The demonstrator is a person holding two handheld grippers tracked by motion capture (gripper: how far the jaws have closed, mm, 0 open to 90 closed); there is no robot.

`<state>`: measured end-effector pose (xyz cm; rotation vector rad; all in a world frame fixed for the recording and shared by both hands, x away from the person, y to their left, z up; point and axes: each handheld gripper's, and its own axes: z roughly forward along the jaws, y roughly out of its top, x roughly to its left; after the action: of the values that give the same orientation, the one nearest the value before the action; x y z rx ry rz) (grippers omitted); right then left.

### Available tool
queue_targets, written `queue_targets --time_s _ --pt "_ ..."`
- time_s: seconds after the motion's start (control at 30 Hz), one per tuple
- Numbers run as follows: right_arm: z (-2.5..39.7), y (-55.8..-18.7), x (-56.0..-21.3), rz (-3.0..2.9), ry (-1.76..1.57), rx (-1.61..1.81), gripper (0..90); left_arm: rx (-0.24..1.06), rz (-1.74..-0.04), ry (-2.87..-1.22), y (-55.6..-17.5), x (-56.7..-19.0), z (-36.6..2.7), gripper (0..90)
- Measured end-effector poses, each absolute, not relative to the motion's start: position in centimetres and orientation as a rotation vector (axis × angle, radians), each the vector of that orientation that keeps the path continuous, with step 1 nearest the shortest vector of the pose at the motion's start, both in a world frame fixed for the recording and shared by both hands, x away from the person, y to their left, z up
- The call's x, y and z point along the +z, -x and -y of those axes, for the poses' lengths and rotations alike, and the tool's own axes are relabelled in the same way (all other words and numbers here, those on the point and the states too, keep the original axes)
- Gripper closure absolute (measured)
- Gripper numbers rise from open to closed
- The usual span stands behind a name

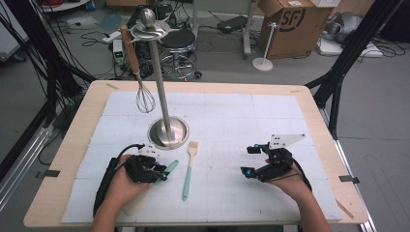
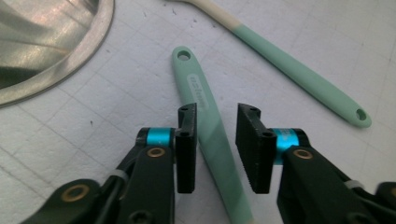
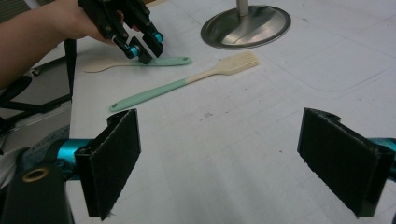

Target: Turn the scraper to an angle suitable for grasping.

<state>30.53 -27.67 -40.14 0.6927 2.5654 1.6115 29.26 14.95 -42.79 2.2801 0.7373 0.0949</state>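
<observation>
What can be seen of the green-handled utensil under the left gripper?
The utensil has a mint-green handle, rubbery-looking, with a hanging hole at its tip and faint lettering below it. Its other end is cream-coloured, seemingly a spoon or spatula head. It lies flat on the white mat near the steel stand base, beside a separate green-handled brush. The left gripper straddles the handle, jaws open on either side, not yet clamped.

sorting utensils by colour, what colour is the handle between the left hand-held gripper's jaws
Mint green, with a hanging hole at its end; the mint-green utensil handle shows best in the left gripper view.
</observation>
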Motion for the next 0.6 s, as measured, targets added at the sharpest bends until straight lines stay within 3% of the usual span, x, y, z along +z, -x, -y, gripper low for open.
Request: queue_targets --time_s 0.37,0.6 --pt "27.9 -30.4 -39.9 -2.555 -0.696 1.625 12.7 0.147 -0.799 -2.244 -28.7 -41.6 -15.3 57.2" --pt "27.9 -30.4 -40.0 -2.56 -0.698 1.62 12.7 0.174 -0.824 -2.319 -28.3 -41.8 -14.9 58.1"
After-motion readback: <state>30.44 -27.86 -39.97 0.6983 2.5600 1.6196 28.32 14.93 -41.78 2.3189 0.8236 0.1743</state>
